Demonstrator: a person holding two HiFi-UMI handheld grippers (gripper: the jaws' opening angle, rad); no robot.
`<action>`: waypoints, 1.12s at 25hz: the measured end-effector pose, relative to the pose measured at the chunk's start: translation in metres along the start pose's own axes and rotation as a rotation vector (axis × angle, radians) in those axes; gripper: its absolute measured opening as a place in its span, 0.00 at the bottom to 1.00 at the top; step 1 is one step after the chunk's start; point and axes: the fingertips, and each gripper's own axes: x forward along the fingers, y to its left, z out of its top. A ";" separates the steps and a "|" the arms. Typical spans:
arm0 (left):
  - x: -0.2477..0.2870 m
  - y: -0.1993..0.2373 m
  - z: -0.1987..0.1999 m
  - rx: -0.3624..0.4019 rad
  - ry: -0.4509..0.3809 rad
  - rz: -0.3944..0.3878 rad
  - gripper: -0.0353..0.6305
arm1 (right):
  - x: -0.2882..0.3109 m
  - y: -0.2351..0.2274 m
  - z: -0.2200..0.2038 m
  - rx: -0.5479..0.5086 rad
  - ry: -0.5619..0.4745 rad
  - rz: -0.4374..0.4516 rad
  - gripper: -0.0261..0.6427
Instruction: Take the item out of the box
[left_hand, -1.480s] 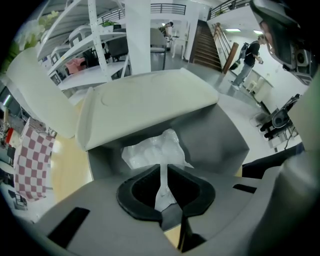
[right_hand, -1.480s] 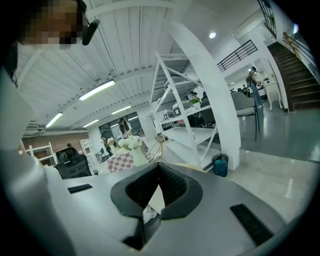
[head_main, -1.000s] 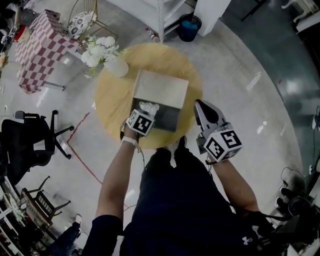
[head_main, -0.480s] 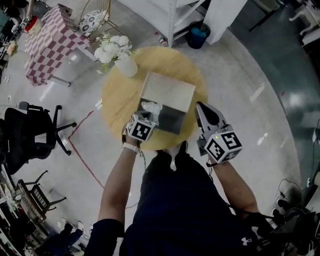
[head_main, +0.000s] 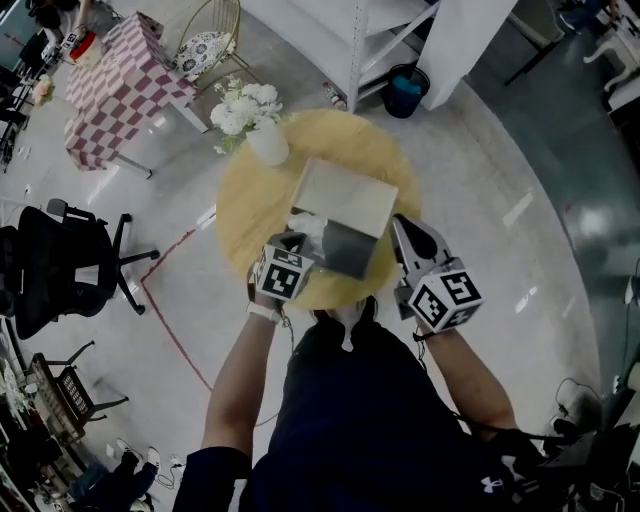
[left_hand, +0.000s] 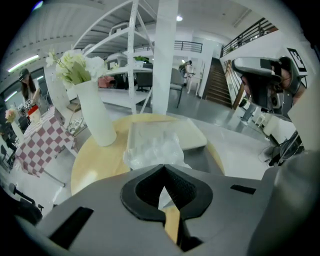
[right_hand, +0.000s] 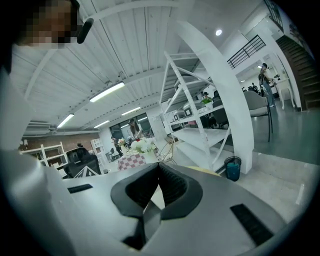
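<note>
Right gripper (right_hand: 159, 165) is pointing up and out across the room, jaws pressed together at the tips with nothing pinched between them, just a pale sliver of background showing lower down between the pads. Past it there's a sliver of the yellow tabletop (right_hand: 207, 170), then a big white shelving rack (right_hand: 197, 135) with a teal bin (right_hand: 232, 168) on the floor beside it. Off to the left: white flowers (right_hand: 141, 146), a checkered tablecloth (right_hand: 131, 161) and a black office chair (right_hand: 80, 160). Strip lights (right_hand: 106, 92) overhead.
</note>
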 end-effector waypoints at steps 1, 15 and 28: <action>-0.005 0.001 0.004 -0.004 -0.022 0.004 0.08 | 0.000 0.001 0.001 -0.002 -0.001 0.003 0.05; -0.083 -0.005 0.080 -0.058 -0.335 0.041 0.08 | 0.006 0.014 0.018 -0.022 -0.032 0.033 0.05; -0.134 -0.009 0.123 -0.038 -0.486 0.061 0.08 | 0.009 0.020 0.050 -0.069 -0.083 0.039 0.05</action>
